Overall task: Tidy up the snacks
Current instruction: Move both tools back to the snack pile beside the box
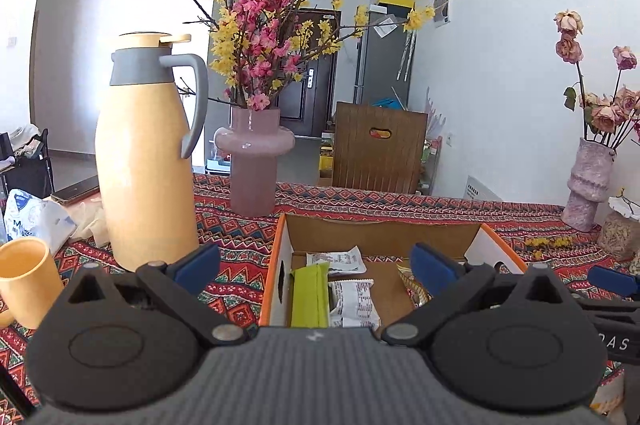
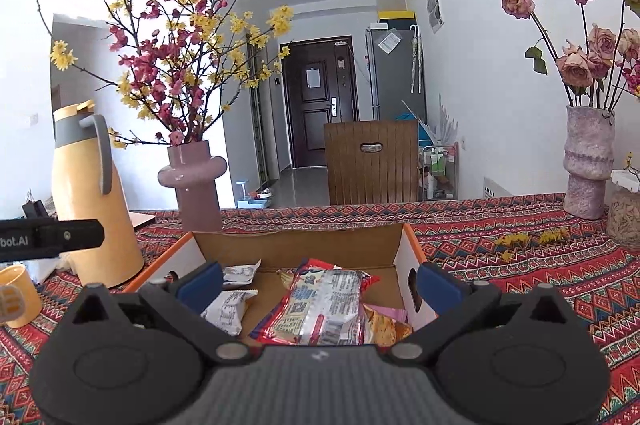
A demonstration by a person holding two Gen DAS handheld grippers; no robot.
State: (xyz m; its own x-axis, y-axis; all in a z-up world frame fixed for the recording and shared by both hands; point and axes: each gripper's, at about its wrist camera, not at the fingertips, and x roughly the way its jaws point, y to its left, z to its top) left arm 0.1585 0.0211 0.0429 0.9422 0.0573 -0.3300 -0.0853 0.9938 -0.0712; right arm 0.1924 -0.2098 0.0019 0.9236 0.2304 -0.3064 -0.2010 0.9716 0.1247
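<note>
An open cardboard box (image 1: 380,231) with orange edges sits on the patterned tablecloth; it also shows in the right wrist view (image 2: 296,245). Inside lie a green packet (image 1: 310,295), white snack packets (image 1: 352,299) and, in the right wrist view, a large red-edged silver packet (image 2: 324,305) over an orange packet (image 2: 384,327) and white packets (image 2: 226,311). My left gripper (image 1: 316,261) is open and empty above the box's near left side. My right gripper (image 2: 320,283) is open and empty above the box's near edge, over the red-edged packet.
A yellow thermos jug (image 1: 144,161) and a yellow cup (image 1: 26,281) stand left of the box. A pink vase of blossom branches (image 1: 254,161) stands behind it. A rough pink vase of dried roses (image 2: 588,161) and a jar (image 2: 624,221) stand at far right. A wooden chair (image 2: 372,161) is beyond the table.
</note>
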